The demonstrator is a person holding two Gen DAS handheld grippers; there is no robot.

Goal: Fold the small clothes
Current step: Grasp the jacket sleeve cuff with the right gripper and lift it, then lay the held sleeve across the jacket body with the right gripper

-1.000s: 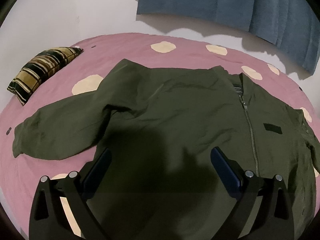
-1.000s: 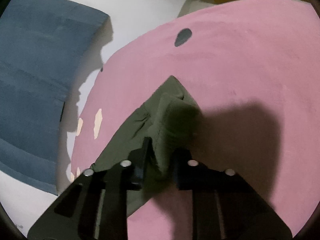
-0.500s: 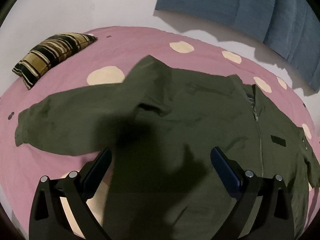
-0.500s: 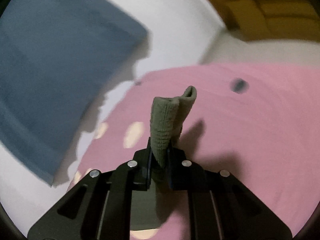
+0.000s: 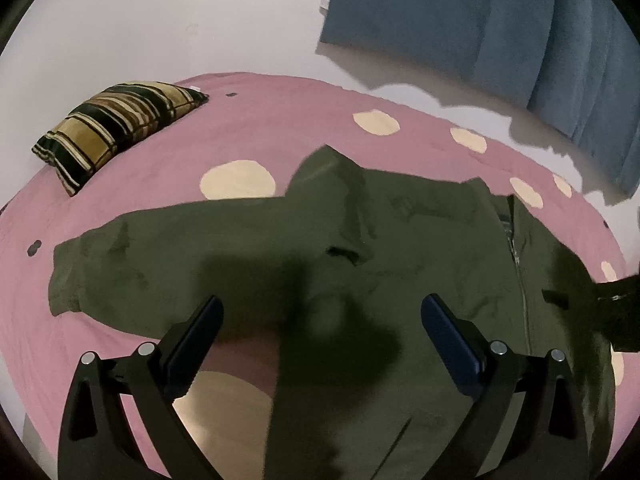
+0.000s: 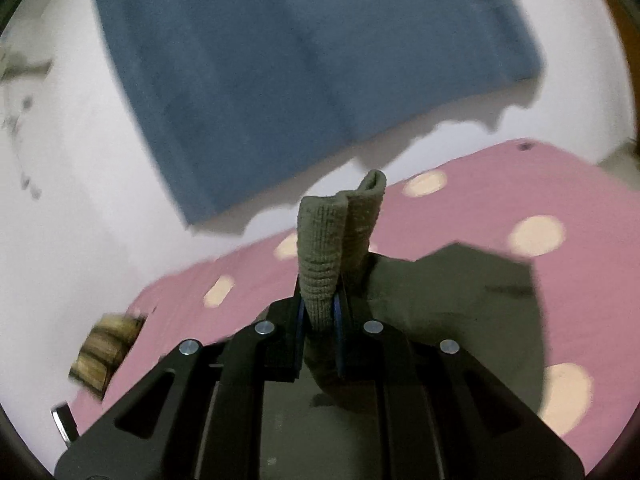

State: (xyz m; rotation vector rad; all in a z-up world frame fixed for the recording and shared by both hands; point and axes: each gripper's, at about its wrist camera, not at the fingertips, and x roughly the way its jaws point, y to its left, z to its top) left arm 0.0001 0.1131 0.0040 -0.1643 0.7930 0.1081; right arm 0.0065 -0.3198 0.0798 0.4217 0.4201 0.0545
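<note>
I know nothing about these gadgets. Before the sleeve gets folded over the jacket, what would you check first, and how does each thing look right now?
1. Right hand-held gripper has a firm hold on the ribbed cuff: ok, both fingers are shut on it.
2. Left hand-held gripper is free: ok, open above the olive jacket, holding nothing.
3. Jacket body lies flat on the pink spotted bedspread: ok, apart from light wrinkles.
4. Zipper is closed: cannot tell for its full length.
5. Striped pillow is out of the way: ok, apart from the jacket.
6. Lifted sleeve is untwisted: cannot tell.
</note>
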